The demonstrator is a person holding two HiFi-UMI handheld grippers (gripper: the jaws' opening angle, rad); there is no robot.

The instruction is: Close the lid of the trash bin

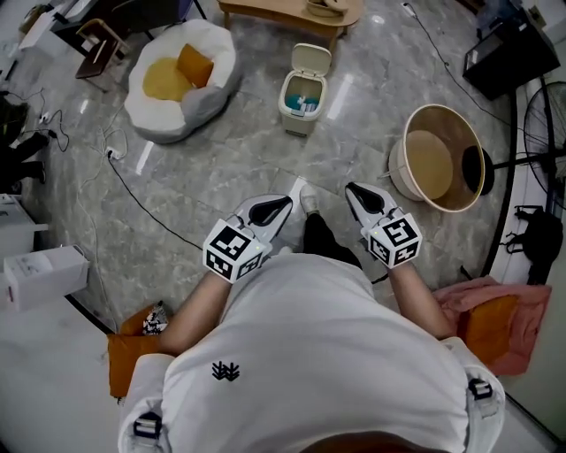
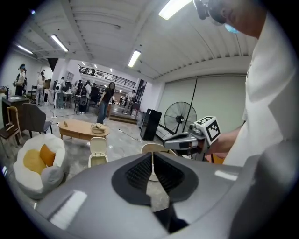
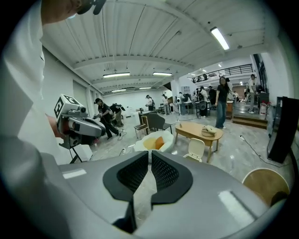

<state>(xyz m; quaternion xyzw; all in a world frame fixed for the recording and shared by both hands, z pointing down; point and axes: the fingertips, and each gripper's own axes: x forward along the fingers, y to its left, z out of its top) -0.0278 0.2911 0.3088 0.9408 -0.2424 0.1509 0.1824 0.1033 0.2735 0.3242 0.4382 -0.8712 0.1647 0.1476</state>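
Grey marble floor. Trash bin at upper ctr, lid tipped up, open. Well below it, mid-frame, left gripper & right gripper point toward the bin, jaws together, nothing held. Beanbag left of bin, wooden tub right.

Open lane of bare floor straight ahead to the trash bin, lid standing up, nothing lying between. Left of the lane: beanbag seat and a loose cable across the floor; right of it: round tub and fan. Just behind the bin: low wooden table, closing off the far side.
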